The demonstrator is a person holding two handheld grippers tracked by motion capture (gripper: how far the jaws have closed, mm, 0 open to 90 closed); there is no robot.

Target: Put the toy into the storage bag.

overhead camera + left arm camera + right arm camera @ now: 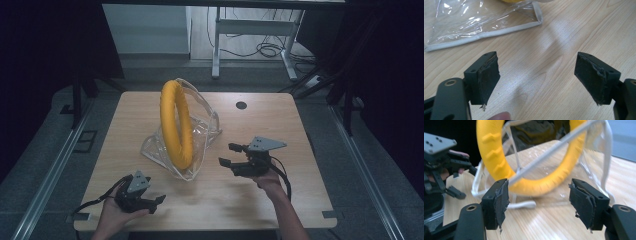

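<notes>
A yellow ring (177, 122) stands upright inside a clear plastic bag (202, 122) with white edging in the middle of the wooden table (280, 115). My right gripper (227, 154) hovers just right of the bag, jaws open and pointing at it. In the right gripper view the yellow ring (496, 152) and the clear plastic bag (599, 162) loom close beyond my right gripper (539, 200), nothing between its pads. My left gripper (156, 202) rests at the table's front left, open and empty. In the left gripper view my left gripper (537, 80) points at bare wood, the bag's edge (486, 33) farther off.
A round dark hole (241, 105) sits in the tabletop at the back right. Beyond the table stand a white desk frame (250, 30) and cables on the floor. Dark curtains hang at both sides.
</notes>
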